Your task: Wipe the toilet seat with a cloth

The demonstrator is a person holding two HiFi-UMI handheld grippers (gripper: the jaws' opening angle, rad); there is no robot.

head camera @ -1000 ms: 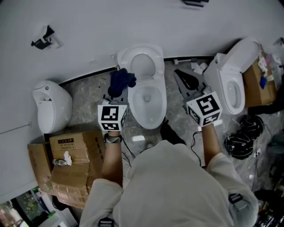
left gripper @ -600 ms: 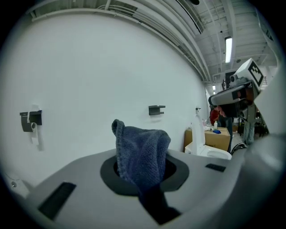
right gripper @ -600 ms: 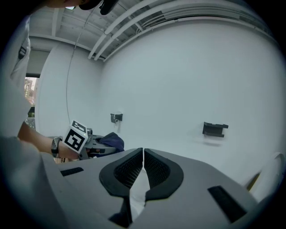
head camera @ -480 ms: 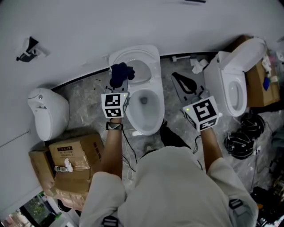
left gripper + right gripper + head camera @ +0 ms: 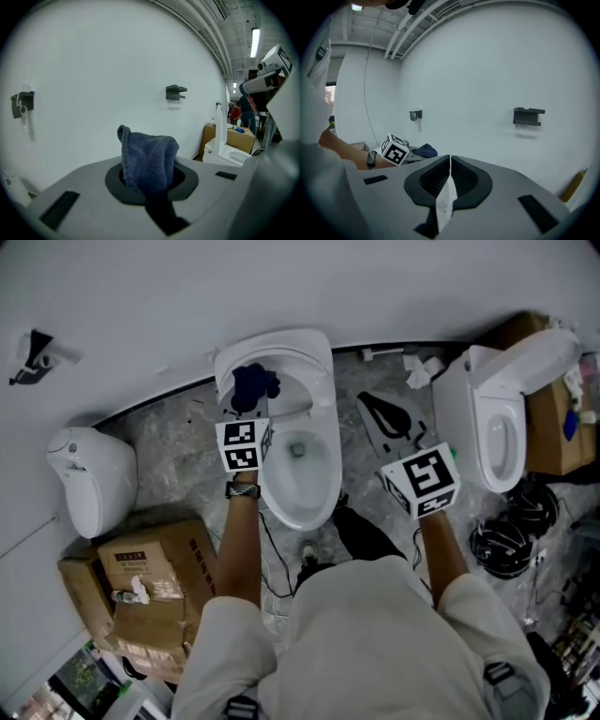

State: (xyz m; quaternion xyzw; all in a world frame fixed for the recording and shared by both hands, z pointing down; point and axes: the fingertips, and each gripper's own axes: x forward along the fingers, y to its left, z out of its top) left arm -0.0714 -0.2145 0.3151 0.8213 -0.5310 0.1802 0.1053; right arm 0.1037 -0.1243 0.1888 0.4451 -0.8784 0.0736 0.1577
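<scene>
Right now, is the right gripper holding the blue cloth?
No, the blue cloth is clamped in the left gripper; the right gripper is shut without it.

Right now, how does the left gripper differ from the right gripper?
The left gripper is shut on a dark blue cloth; the right gripper is shut on only a thin white scrap. The left gripper reaches over the toilet; the right gripper hangs beside the toilet. Both carry marker cubes.
</scene>
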